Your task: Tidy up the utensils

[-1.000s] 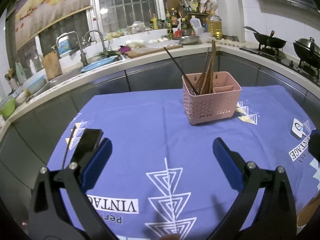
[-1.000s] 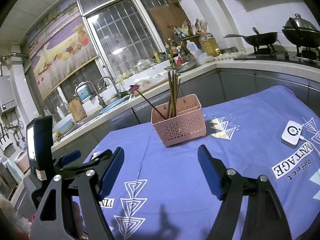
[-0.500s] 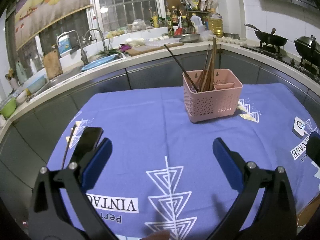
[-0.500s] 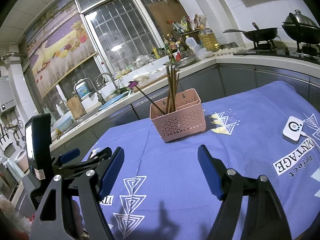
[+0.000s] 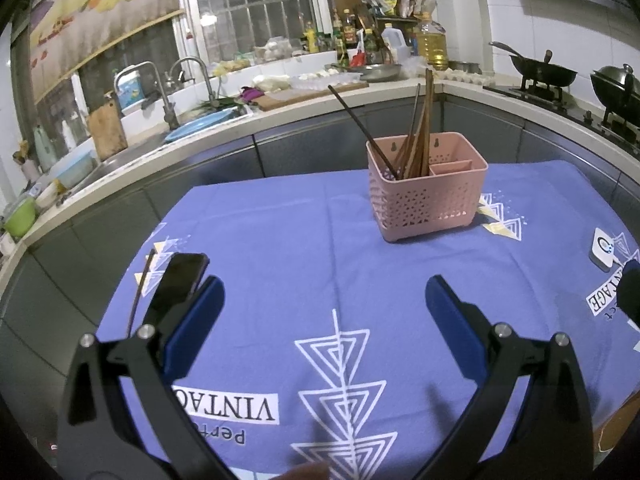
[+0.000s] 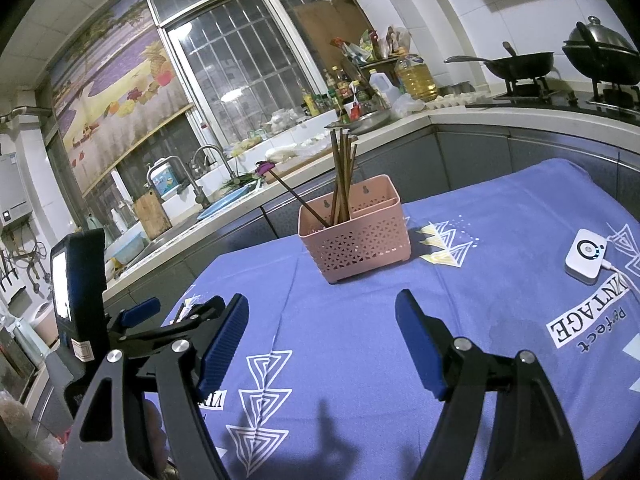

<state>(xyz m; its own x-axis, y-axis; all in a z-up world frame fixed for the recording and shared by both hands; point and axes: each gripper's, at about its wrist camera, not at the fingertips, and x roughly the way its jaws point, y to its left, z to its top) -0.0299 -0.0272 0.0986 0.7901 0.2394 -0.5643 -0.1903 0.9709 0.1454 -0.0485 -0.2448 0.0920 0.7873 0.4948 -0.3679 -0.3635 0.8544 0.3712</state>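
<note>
A pink perforated utensil basket [image 5: 426, 196] stands on the blue tablecloth [image 5: 304, 248]; it also shows in the right wrist view [image 6: 356, 236]. Several brown chopsticks [image 5: 418, 140] stand in its left compartment, one dark stick leaning left [image 6: 298, 200]. My left gripper [image 5: 320, 312] is open and empty, low over the cloth, well short of the basket. My right gripper [image 6: 320, 336] is open and empty too. The left gripper's body and its phone screen [image 6: 64, 284] show at the left of the right wrist view.
A black phone [image 5: 178, 284] and a thin dark cable [image 5: 138, 292] lie at the table's left edge. A small white device [image 6: 585, 256] lies on the right of the cloth. Kitchen counter with sink [image 5: 208, 120] and woks [image 5: 536, 70] rings the table.
Both views have drifted slightly; the basket sits a little higher and farther in frame. Both grippers stay open and empty.
</note>
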